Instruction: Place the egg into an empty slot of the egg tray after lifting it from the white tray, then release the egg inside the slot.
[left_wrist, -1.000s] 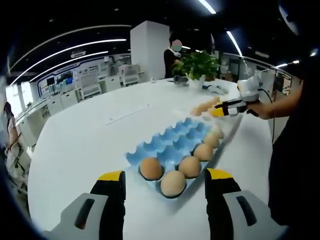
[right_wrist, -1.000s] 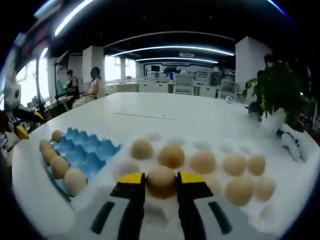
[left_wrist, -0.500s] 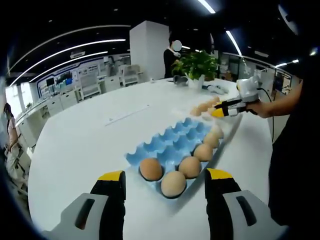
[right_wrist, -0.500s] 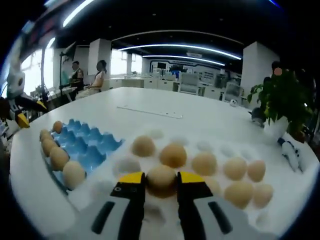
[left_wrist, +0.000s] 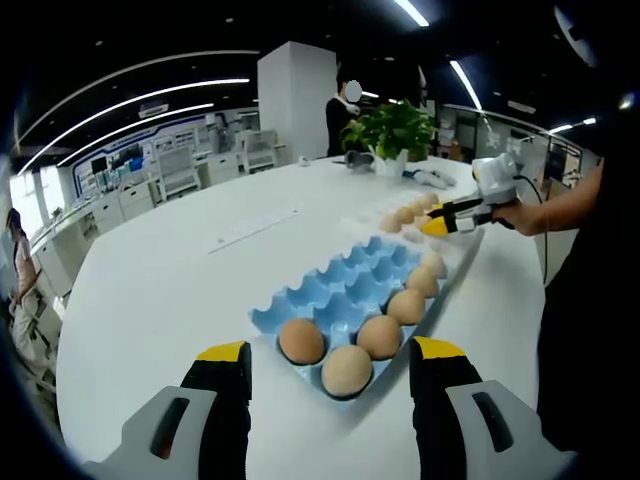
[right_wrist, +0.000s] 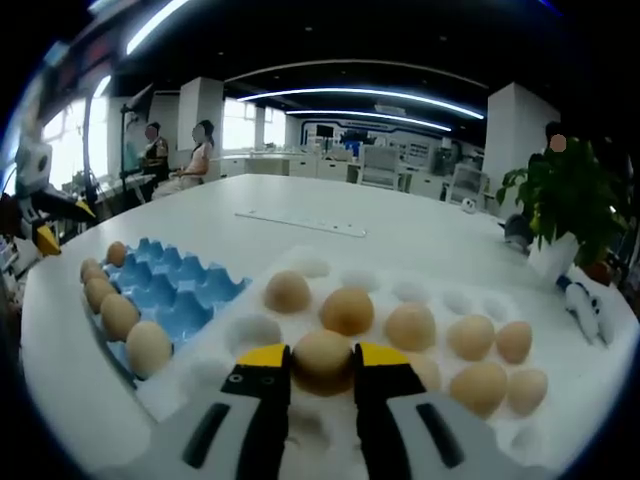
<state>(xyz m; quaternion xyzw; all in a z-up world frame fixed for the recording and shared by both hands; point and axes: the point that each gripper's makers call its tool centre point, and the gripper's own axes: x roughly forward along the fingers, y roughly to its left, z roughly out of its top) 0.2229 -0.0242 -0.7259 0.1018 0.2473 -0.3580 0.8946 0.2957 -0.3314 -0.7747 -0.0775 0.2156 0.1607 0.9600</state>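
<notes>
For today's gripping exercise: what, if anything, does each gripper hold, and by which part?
The right gripper clamps a brown egg by its two opposite sides, above the white tray. The left gripper is open, holding nothing.

Egg (right_wrist: 322, 360) lower half hidden behind right gripper (right_wrist: 322, 372) jaws; white tray (right_wrist: 300, 267) near edge hidden.
</notes>
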